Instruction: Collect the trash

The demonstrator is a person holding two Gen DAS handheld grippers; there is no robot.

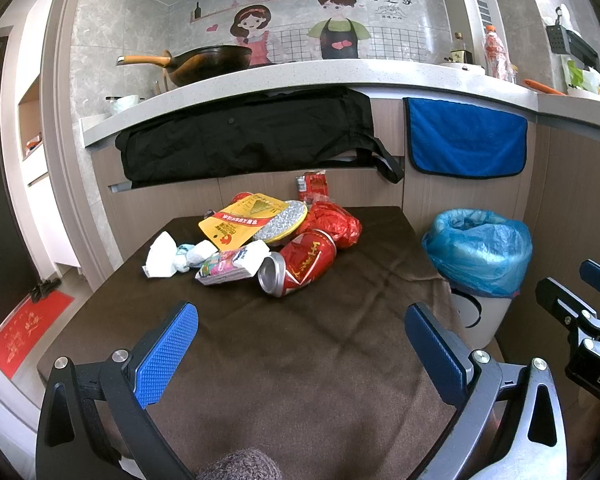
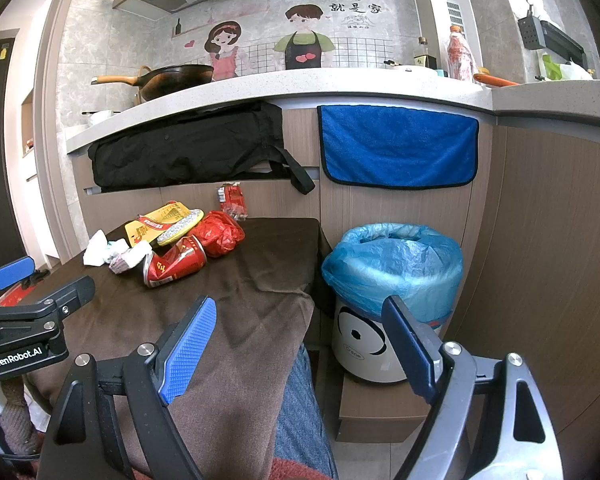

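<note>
A pile of trash lies at the far end of a brown-clothed table (image 1: 300,352): a crushed red can (image 1: 300,266), a red plastic bag (image 1: 334,222), a yellow packet (image 1: 244,220), white tissues (image 1: 162,256) and a small wrapper (image 1: 224,270). The can (image 2: 176,264) and red bag (image 2: 220,234) show in the right wrist view too. A white bin with a blue liner (image 1: 478,256) (image 2: 392,268) stands right of the table. My left gripper (image 1: 300,320) is open and empty, short of the pile. My right gripper (image 2: 300,324) is open and empty, over the table's right edge.
A kitchen counter (image 1: 300,76) runs behind the table, with a black bag (image 1: 244,136) and a blue towel (image 1: 466,138) hanging from it. A red packet (image 1: 314,186) leans on the cabinet behind the pile. The bin stands on a low box (image 2: 380,412).
</note>
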